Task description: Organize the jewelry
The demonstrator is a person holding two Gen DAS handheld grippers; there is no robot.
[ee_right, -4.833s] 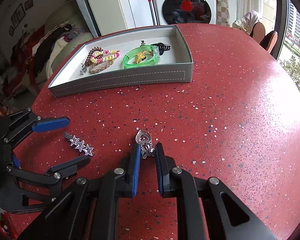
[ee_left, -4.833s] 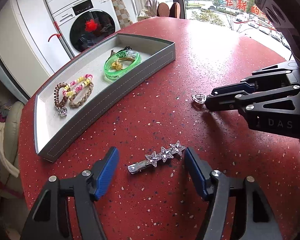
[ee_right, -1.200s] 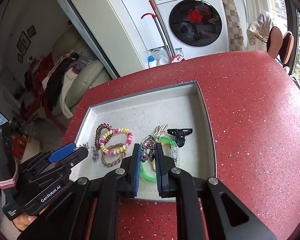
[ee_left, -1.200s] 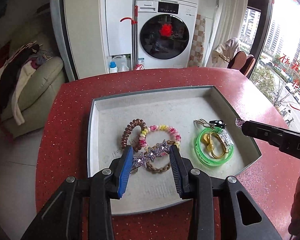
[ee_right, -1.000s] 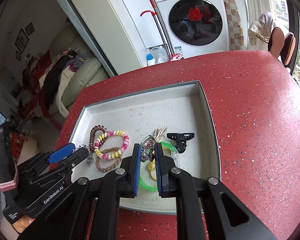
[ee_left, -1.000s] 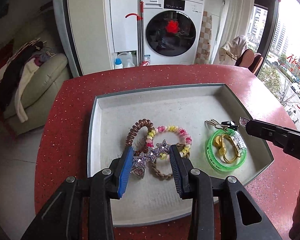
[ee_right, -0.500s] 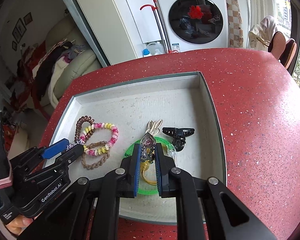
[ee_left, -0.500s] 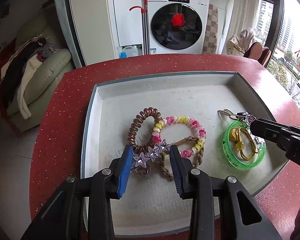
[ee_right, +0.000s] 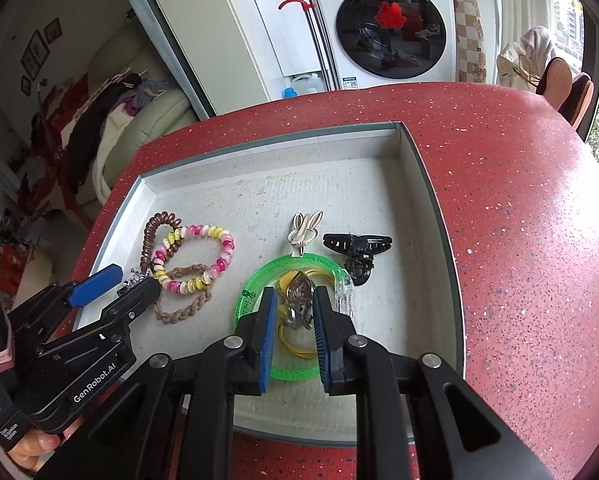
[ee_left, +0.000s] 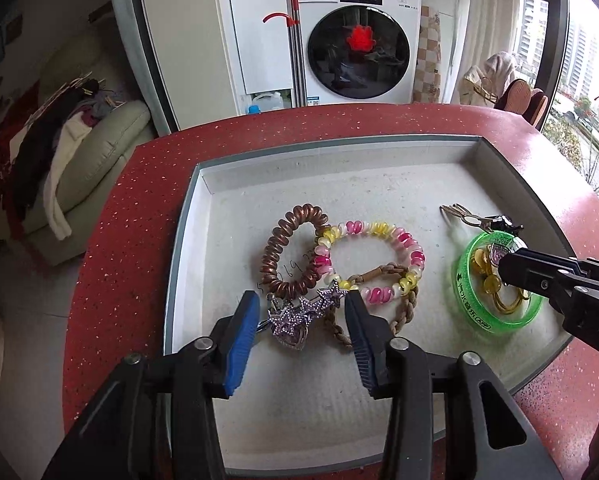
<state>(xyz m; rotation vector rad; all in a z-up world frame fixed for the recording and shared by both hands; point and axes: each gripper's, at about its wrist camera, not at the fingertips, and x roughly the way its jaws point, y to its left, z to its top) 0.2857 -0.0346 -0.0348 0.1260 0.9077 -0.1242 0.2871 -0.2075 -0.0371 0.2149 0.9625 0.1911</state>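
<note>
A grey tray [ee_left: 187,216] [ee_right: 431,184] on the red table holds the jewelry. My left gripper [ee_left: 299,312] is shut on a silver star hair clip [ee_left: 311,306], low over the tray's left part, just above a heart pendant [ee_left: 291,334] and a braided brown bracelet [ee_left: 399,316]. My right gripper [ee_right: 293,308] is shut on a silver heart pendant [ee_right: 297,300], low over the green bangle [ee_right: 255,288] [ee_left: 465,280]. A brown coil hair tie [ee_left: 283,248] and a pink-yellow bead bracelet [ee_left: 379,232] lie in the tray.
A black claw clip [ee_right: 357,250] and a beige bunny clip [ee_right: 303,228] lie behind the bangle. A yellow ring [ee_left: 487,280] lies inside the bangle. The red table [ee_right: 539,240] ends near the tray's left side; a washing machine [ee_left: 355,40] and sofa [ee_left: 99,152] stand beyond.
Both grippers have carried their pieces from the table to over the tray and have sunk lower towards it during the last second. Both stay shut.
</note>
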